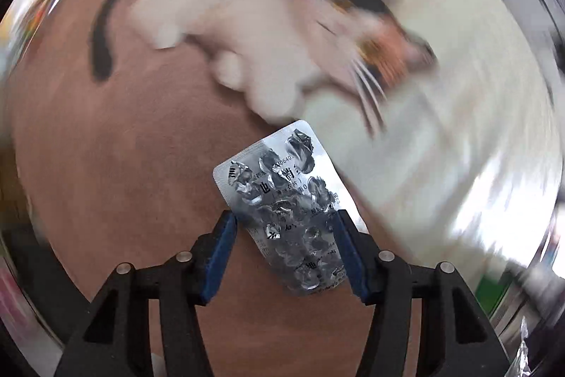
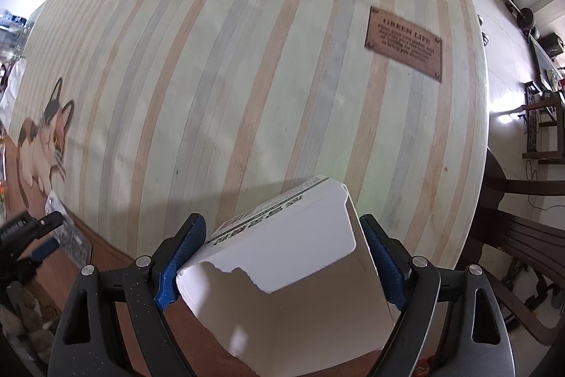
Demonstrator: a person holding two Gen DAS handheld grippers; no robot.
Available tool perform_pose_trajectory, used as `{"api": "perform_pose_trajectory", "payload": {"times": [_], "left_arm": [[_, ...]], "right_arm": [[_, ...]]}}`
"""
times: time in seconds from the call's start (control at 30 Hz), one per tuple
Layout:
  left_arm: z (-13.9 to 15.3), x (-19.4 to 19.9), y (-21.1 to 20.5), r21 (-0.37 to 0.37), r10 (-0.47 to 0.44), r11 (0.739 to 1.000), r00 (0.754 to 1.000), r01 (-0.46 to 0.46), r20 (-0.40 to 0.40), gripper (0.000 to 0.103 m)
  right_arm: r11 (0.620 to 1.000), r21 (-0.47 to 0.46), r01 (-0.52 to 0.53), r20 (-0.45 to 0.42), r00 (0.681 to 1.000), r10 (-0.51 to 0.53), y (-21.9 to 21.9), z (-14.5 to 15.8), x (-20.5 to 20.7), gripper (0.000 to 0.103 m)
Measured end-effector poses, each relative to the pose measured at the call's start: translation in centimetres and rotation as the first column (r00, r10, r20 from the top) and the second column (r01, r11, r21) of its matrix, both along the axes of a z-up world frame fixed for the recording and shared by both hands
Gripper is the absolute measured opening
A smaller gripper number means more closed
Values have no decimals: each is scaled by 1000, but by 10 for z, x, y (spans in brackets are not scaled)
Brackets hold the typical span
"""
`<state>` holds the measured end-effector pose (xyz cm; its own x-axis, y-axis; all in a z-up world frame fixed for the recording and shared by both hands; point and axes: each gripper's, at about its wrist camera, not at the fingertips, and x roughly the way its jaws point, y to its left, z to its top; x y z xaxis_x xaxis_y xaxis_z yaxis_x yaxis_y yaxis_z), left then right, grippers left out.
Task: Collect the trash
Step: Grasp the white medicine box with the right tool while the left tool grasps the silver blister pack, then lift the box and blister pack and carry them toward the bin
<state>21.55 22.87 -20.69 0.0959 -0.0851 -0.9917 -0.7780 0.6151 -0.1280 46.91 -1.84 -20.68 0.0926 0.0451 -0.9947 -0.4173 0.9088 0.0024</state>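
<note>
A crumpled silver blister pack [image 1: 279, 189] with its pockets pushed out stands sharp against the blurred tablecloth. My left gripper [image 1: 284, 239] is shut on it, the blue pads [image 1: 220, 246] pressing its two long edges. In the right wrist view, my right gripper [image 2: 282, 257] is shut on a white cardboard box [image 2: 282, 235]. The box's top is open, with a torn flap and printed text along one side. The left gripper [image 2: 53, 234] shows at the far left edge of that view, over the brown part of the cloth.
The round table carries a striped pale tablecloth [image 2: 247, 76] with a printed calico cat [image 1: 282, 34] and a brown printed plaque [image 2: 404, 43]. Dark wooden chairs [image 2: 522, 228] stand beyond the table's right edge. Clutter lies at the lower left [image 2: 24, 306].
</note>
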Motion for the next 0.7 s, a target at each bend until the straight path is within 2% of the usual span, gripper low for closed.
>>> {"api": "perform_pose_trajectory", "payload": {"times": [0.07, 0.13, 0.17, 0.23, 0.3, 0.37, 0.43, 0.57, 0.63, 0.7], "left_arm": [[-1, -5, -5, -13, -16, 1000, 1000, 16, 6, 54], [-7, -14, 7, -73, 50, 996, 998, -48, 33, 54], [-13, -21, 13, -133, 115, 985, 992, -108, 48, 54], [-15, -30, 26, -192, 226, 959, 970, -207, 84, 56], [-16, -36, 31, -231, 300, 934, 949, -273, 95, 61], [-21, -45, 36, -240, 354, 915, 932, -326, 82, 64], [-20, -37, 36, -210, 360, 916, 932, -343, 49, 70], [-17, -1, 26, -80, 284, 954, 957, -289, -59, 71], [-13, 12, 17, -27, 265, 963, 962, -267, -61, 69], [-6, 32, -5, 8, 205, 979, 978, -204, -42, 64]], "right_arm": [[1000, -1, -13, -5, 1000, 13, -3, -1, -6, 89], [1000, 4, -15, -12, 1000, 15, -7, -1, -12, 89], [1000, 8, -13, -19, 1000, 13, -9, -2, -14, 89], [1000, 21, 4, -34, 999, -3, -14, -5, -16, 89], [1000, 26, 15, -33, 999, -14, -21, -7, -17, 89], [999, 24, 21, -31, 999, -21, -23, -9, -16, 89], [1000, 17, 20, -22, 1000, -20, -24, -10, -17, 89], [1000, -4, 6, -1, 1000, -6, -18, -9, -10, 89], [1000, -17, 1, 9, 1000, -1, -6, -7, -12, 89], [1000, -27, -8, 18, 1000, 9, 1, -6, -14, 89]]}}
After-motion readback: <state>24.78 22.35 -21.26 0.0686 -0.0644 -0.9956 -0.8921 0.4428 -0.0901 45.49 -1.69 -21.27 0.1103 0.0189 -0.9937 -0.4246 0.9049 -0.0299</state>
